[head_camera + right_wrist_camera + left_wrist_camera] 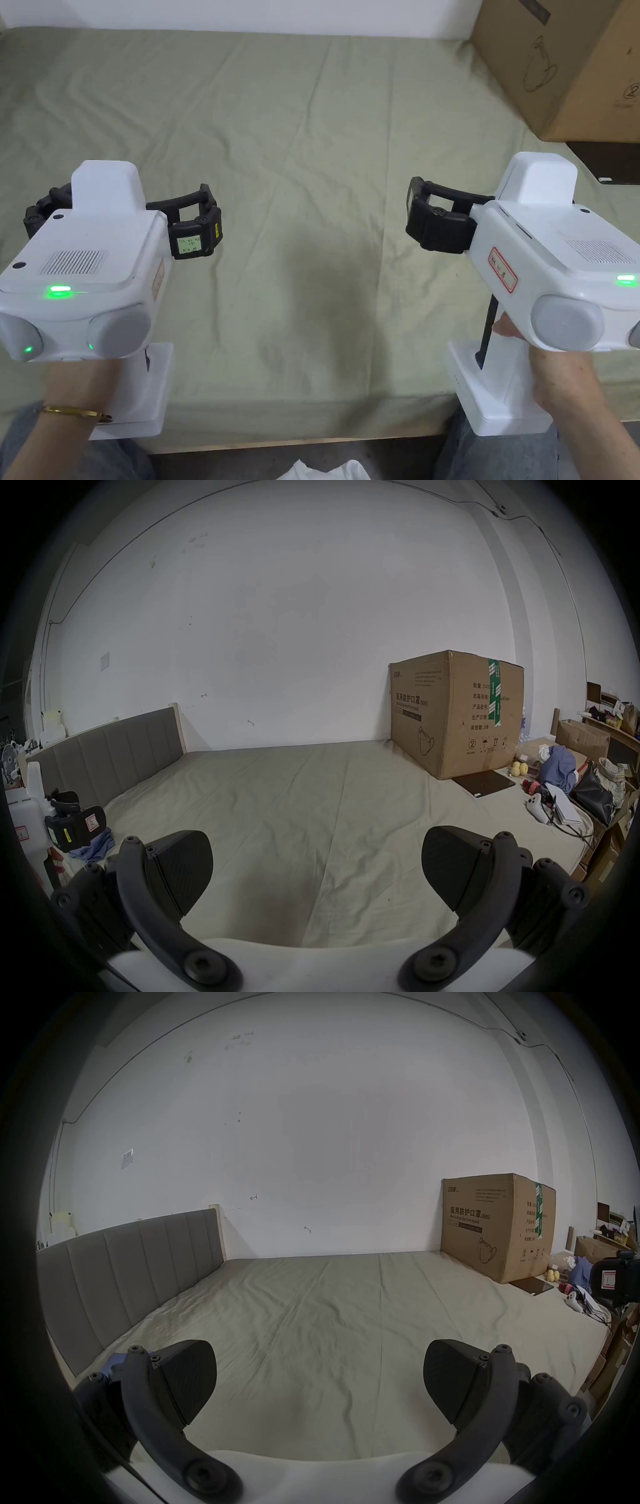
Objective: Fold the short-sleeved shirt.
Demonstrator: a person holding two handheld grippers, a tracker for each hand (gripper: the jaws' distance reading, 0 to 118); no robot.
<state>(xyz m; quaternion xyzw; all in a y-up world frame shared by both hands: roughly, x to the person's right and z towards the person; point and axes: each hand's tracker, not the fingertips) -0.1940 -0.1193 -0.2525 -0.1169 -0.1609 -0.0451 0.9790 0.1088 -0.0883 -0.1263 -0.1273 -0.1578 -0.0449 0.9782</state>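
Over bed (300, 156): left claw (318, 1383) and right claw (317, 871) level, both released, grasping nothing; white cloth (325, 470) cut off at bottom edge.

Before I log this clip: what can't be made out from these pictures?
- White cloth, head view: cut off by the bottom edge, so whether it is the shirt is unclear.
- Blue cloth, right gripper view: partly behind the left gripper; type unclear.
- Right-side clutter: too small to identify.
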